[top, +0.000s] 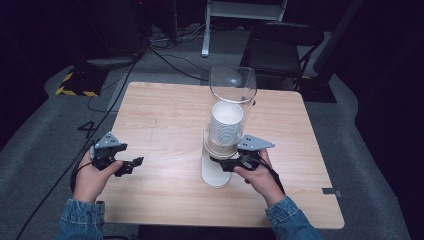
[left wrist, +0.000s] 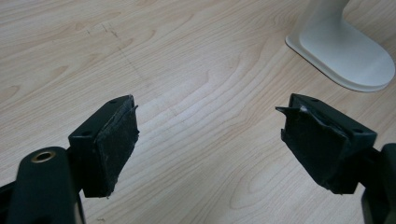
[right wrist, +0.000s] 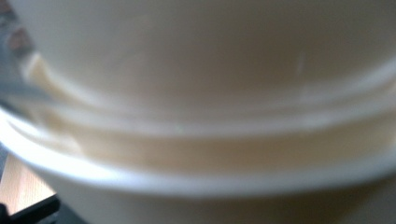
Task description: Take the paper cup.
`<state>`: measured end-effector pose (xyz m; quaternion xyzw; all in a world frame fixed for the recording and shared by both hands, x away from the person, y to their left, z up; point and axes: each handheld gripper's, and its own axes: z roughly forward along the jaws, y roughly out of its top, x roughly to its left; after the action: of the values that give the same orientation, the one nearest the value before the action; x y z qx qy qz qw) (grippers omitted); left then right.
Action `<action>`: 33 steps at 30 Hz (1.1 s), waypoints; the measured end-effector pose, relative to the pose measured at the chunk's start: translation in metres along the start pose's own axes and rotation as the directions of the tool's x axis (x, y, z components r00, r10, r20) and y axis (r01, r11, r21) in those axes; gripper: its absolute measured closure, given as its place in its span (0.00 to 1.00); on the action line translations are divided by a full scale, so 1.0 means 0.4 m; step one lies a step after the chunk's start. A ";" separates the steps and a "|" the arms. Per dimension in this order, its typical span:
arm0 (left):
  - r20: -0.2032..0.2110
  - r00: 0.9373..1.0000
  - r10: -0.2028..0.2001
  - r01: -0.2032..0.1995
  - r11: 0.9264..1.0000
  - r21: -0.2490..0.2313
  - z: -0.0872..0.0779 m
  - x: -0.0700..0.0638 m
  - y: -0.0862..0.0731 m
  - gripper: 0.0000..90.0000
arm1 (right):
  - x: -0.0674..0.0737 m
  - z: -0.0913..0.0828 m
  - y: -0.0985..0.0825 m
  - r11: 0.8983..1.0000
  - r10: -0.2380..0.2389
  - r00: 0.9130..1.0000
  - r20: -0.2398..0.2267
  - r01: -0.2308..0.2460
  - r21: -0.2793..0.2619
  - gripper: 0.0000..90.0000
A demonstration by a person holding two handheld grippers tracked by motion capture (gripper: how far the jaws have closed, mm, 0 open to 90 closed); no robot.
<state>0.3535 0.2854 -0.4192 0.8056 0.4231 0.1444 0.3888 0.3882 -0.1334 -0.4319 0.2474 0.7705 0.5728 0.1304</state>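
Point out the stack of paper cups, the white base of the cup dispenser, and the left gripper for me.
stack of paper cups (top: 226, 121), high view, on the side of the top cups inside the clear tube.
white base (left wrist: 348, 52), left gripper view, on its flat foot on the table.
left gripper (left wrist: 212, 142), left gripper view, midway between its two open jaws.

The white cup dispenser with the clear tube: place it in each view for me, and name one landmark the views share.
High view: the white cup dispenser with the clear tube stands at table centre, its stack of white paper cups inside, the right claw against its lower part.
Left gripper view: its white base sits at top right.
Right gripper view: a blurred cream band fills the frame.
Shared landmark: the light wooden table.
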 end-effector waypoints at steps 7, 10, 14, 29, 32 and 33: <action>-0.001 1.000 0.002 -0.002 1.000 0.001 0.000 0.002 0.000 0.20 | -0.002 0.003 -0.013 1.000 0.005 1.000 -0.002 -0.005 0.010 0.38; 0.001 1.000 0.003 -0.003 1.000 0.005 0.000 0.003 0.000 0.20 | -0.002 0.006 -0.022 1.000 0.010 1.000 -0.002 -0.010 0.015 0.38; 0.000 1.000 0.007 -0.007 1.000 0.005 0.001 0.003 0.001 0.20 | -0.003 0.007 -0.027 1.000 0.010 1.000 -0.001 -0.010 0.021 0.38; 0.002 1.000 -0.003 0.003 1.000 0.004 0.001 0.004 0.000 0.20 | 0.001 0.007 -0.037 1.000 0.003 1.000 0.005 -0.003 0.024 0.38; 0.002 1.000 -0.003 0.003 1.000 0.004 0.000 0.004 0.000 0.20 | 0.002 0.006 -0.038 1.000 0.003 1.000 0.007 -0.004 0.028 0.38; 0.002 1.000 -0.003 0.003 1.000 0.004 0.000 0.004 0.000 0.20 | 0.003 0.006 -0.038 1.000 0.004 1.000 0.008 -0.004 0.027 0.38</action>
<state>0.3545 0.2866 -0.4196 0.8058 0.4242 0.1420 0.3880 0.3848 -0.1344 -0.4471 0.2528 0.7772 0.5616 0.1289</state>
